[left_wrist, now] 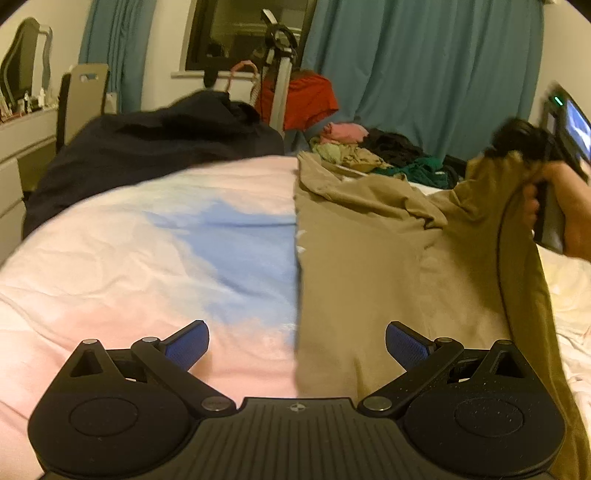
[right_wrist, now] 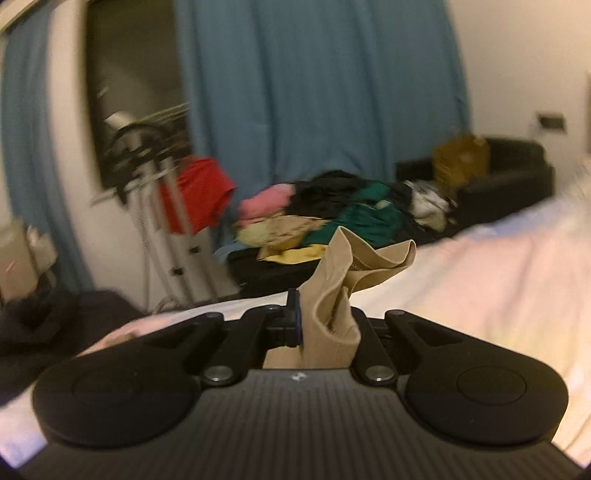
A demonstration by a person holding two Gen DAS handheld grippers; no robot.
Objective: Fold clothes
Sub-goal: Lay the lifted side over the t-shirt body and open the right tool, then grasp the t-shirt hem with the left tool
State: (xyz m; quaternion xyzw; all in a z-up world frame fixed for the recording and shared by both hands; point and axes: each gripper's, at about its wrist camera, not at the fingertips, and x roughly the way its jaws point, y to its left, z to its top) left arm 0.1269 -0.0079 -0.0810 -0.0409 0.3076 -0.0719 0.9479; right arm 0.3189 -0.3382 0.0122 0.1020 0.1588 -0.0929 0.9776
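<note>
Far clothes pile [right_wrist: 332, 210] and drying rack [right_wrist: 155, 177] are blurred; the tan garment [right_wrist: 332, 314] hides the right gripper's [right_wrist: 325, 321] right jaw.

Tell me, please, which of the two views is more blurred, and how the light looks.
Right wrist view: heavily motion-blurred, though the beige garment pinched in the right gripper stays fairly sharp. Left wrist view: clearer, dim warm indoor light, fisheye bending at the edges.

Ahead of my tongs hang teal curtains [left_wrist: 424, 74] on either side of a dark window [left_wrist: 251, 33]. A white stand [left_wrist: 279, 92] rises before it. Far left of my left tongs stands a white dresser [left_wrist: 14, 155]. Beyond my right tongs sits a black armchair [right_wrist: 517, 177].
</note>
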